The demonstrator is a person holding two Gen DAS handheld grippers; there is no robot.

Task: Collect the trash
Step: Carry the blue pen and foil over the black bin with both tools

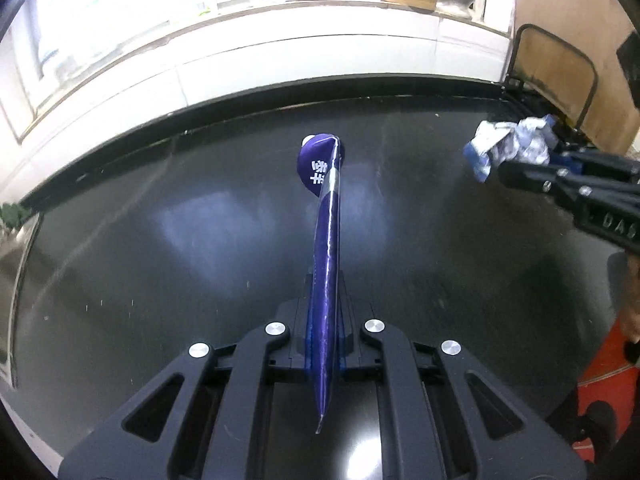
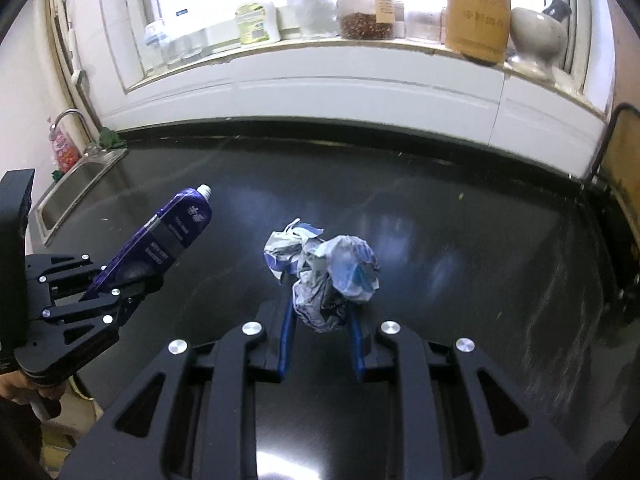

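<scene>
The left gripper [image 1: 325, 336] is clamped tight on a flattened purple tube [image 1: 325, 248], holding it edge-on by its lower half. The tube rises away from the fingers, and its white cap [image 2: 204, 189] points toward the window sill [image 2: 360, 50]. In the right wrist view the same tube [image 2: 168, 236] is held up in the air above the counter [image 2: 460, 240], on the sink [image 2: 76, 192] side of it.

The right gripper [image 2: 322, 332] has its blue-padded fingers [image 2: 286, 332] pressed in on a crumpled wad of blue-and-white wrapper [image 2: 324, 276]. The jaws stand only partly closed because the wad fills the gap between them. The wad bulges up and forward past the fingertips and is lifted off the counter. Seen from the left wrist, the wad [image 1: 508, 148] and the right gripper [image 1: 520, 172] are held over the counter's far right corner, near a wire rack [image 1: 556, 80].

The counter itself is dark and glossy, with pale window glare on it. Along the counter's back edge runs white tiling, and above that the sill carries a green-topped bottle [image 2: 256, 16], a jar of red-brown bits [image 2: 366, 20], a wooden utensil holder [image 2: 478, 16] and a stone mortar [image 2: 538, 36]. At the counter's left end sits the steel sink with a tap [image 2: 74, 120]. A hand [image 2: 24, 390] grips the left gripper's handle below the counter's front edge.
</scene>
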